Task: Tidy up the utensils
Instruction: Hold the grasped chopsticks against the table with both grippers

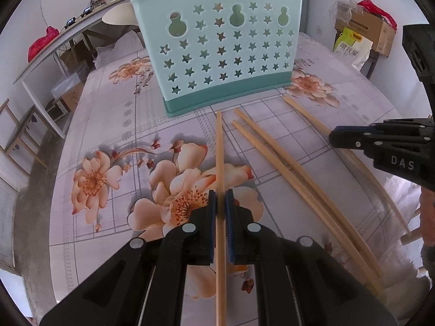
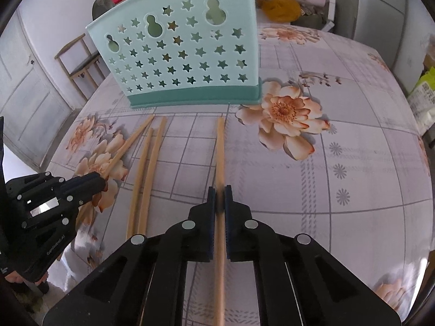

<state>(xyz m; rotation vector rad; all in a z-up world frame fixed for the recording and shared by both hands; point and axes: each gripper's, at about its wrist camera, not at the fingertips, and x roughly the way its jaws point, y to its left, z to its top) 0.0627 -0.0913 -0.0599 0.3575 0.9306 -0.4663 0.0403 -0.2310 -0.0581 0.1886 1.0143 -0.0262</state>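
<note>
Desk cover [image 1: 108, 125]: pale lilac cloth, grey grid lines, orange flower print.

Left wrist view, background:
- long grey shelf [image 1: 68, 40] along the left wall, small clutter on top
- red bag [image 1: 40, 43] on the shelf's near end
- cardboard box [image 1: 367, 32] at right, red item on top
- green-and-white sack [image 1: 352, 46] leaning in front of the box

Right wrist view, background:
- wooden chair [image 2: 78, 62] at left
- white panelled door [image 2: 30, 103] beside the chair
- yellow cloth [image 2: 282, 8] on a surface beyond the desk
- white cabinet [image 2: 380, 8] at far right
</note>
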